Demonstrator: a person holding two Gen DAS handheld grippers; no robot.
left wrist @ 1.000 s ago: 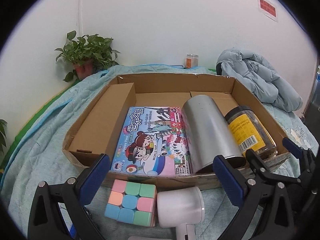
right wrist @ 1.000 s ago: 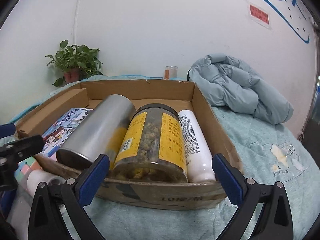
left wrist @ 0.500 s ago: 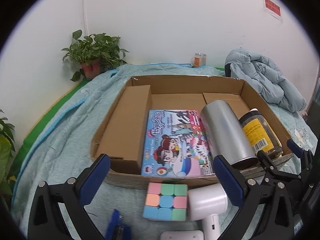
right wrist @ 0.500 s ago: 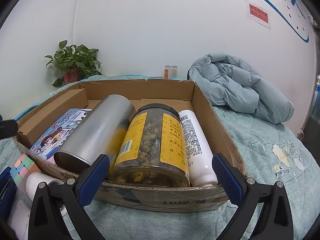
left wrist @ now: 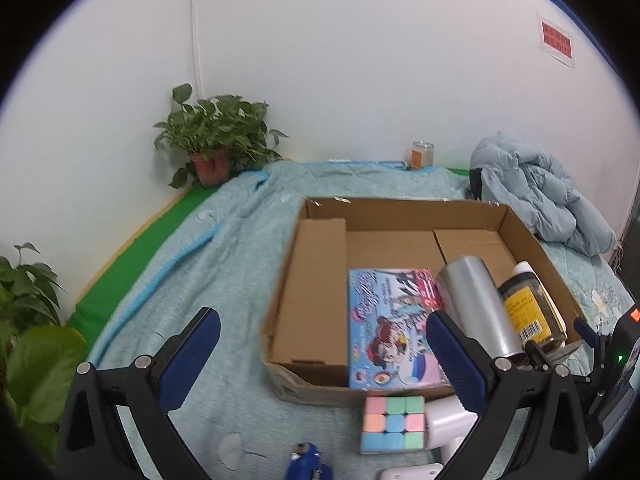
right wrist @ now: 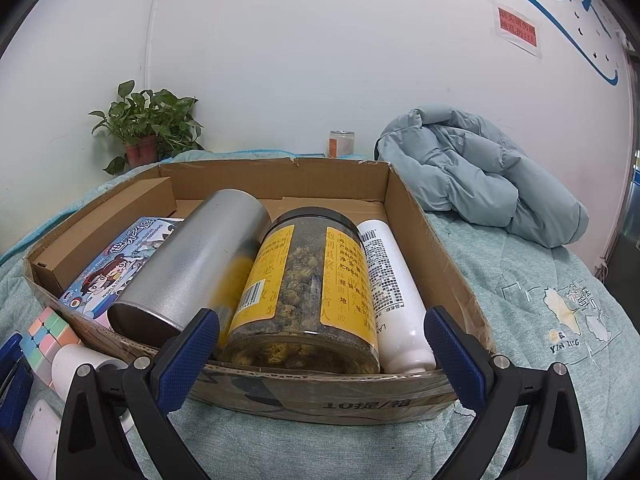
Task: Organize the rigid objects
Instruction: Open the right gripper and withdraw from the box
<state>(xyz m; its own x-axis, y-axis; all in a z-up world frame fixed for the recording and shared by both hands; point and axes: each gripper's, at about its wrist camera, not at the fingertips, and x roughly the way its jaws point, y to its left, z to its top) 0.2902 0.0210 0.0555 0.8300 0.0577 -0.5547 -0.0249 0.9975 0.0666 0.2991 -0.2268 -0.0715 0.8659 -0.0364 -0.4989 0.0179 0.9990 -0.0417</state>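
Bed (right wrist: 540, 272): tin (right wrist: 192, 264) lengthwise in box (right wrist: 320, 396).

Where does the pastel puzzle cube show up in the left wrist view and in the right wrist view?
Left wrist: the puzzle cube lies at bottom centre-right, outside the cardboard box, touching a white cylinder.
Right wrist: the puzzle cube sits at the far left edge, low, before the box's front corner.
Shared landmark: the silver canister lying in the box.
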